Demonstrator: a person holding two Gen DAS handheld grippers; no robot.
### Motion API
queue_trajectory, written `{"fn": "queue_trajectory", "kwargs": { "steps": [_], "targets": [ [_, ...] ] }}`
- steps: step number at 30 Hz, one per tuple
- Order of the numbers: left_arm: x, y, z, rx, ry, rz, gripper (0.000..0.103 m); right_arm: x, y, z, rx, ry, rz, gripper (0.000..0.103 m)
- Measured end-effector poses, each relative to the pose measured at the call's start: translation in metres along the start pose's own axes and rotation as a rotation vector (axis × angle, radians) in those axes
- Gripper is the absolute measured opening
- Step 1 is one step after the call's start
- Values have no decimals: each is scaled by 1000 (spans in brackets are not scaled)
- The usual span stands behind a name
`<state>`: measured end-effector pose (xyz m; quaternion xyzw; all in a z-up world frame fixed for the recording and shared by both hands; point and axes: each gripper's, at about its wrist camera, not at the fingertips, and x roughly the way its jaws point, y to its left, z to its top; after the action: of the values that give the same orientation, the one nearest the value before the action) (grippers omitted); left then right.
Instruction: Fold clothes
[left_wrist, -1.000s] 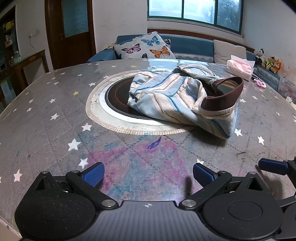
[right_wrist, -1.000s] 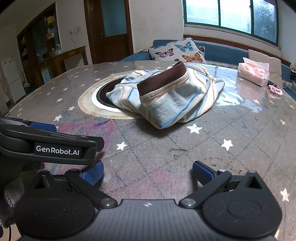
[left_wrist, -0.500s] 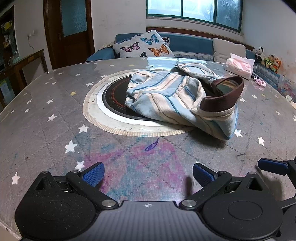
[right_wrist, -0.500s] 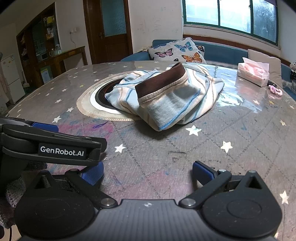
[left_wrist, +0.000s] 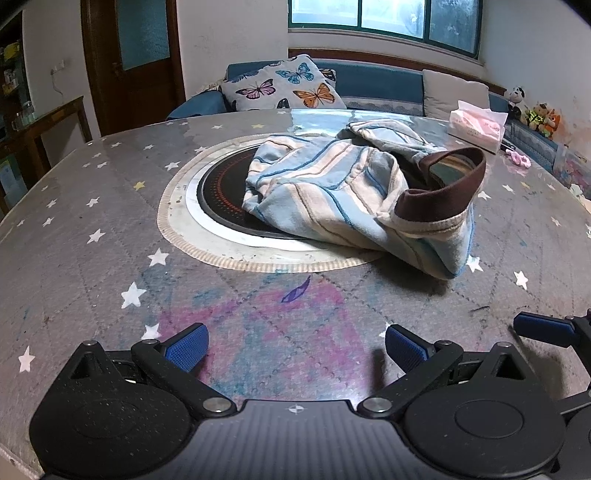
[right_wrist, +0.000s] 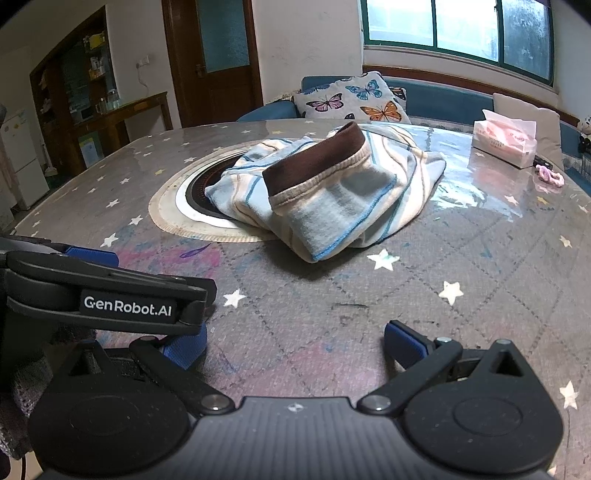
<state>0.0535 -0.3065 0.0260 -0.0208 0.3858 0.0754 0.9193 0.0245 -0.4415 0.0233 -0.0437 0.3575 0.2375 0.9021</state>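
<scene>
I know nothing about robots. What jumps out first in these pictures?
A crumpled striped garment with a brown band lies in the middle of a starry table, partly over a round black plate. Below, the left gripper and right gripper are open and empty.

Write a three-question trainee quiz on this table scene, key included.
1. True or false: the left hand-held gripper is shut on the striped garment.
2. What colour is the garment's waistband?
3. The tissue box sits: A) on the garment B) on the table, apart from the garment C) on the sofa.

Key: 1 false, both the left and right hand-held gripper are open and empty; 2 brown; 3 B.
</scene>
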Motion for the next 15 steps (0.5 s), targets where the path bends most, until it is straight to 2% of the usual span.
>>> {"fn": "queue_trajectory", "kwargs": {
  "steps": [8, 15],
  "targets": [
    [-5, -24, -5, -10, 1, 4, 103, 3, -1, 3, 6, 4, -4, 103],
    [0, -22, -1, -24, 6, 11, 103, 6, -2, 6, 2, 9, -5, 103]
  ]
}}
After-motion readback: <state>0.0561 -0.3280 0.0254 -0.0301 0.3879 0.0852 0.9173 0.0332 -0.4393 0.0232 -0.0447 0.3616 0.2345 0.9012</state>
